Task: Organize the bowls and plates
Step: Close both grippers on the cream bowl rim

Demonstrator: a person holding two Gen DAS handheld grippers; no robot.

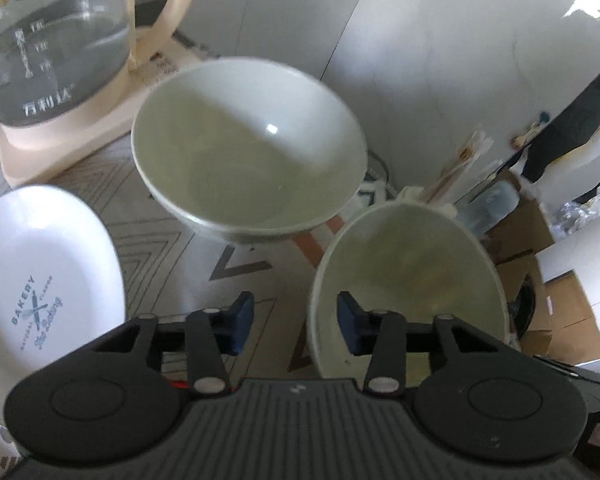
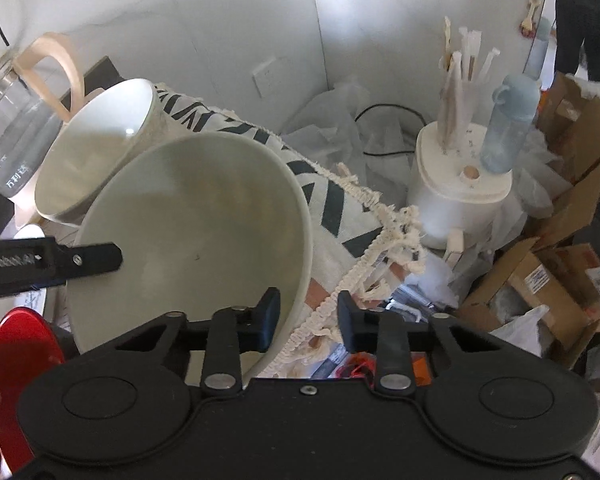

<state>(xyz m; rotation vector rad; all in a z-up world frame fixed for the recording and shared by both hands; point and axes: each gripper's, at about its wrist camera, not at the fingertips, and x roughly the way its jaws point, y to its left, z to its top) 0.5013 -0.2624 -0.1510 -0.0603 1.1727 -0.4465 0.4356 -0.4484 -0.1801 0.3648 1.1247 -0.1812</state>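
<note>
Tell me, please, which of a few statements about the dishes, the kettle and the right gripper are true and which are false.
1. The plate bears the word BAKERY. True.
2. The far bowl sits nested inside the near bowl. False: they are separate, side by side.
3. The kettle holds water. True.
4. The right gripper has its jaws shut. False: they are open, astride the near bowl's rim.

Pale green bowls (image 1: 248, 152) — white plate (image 1: 40, 280), blue lettering — chevron-patterned cloth (image 2: 340, 200).
</note>
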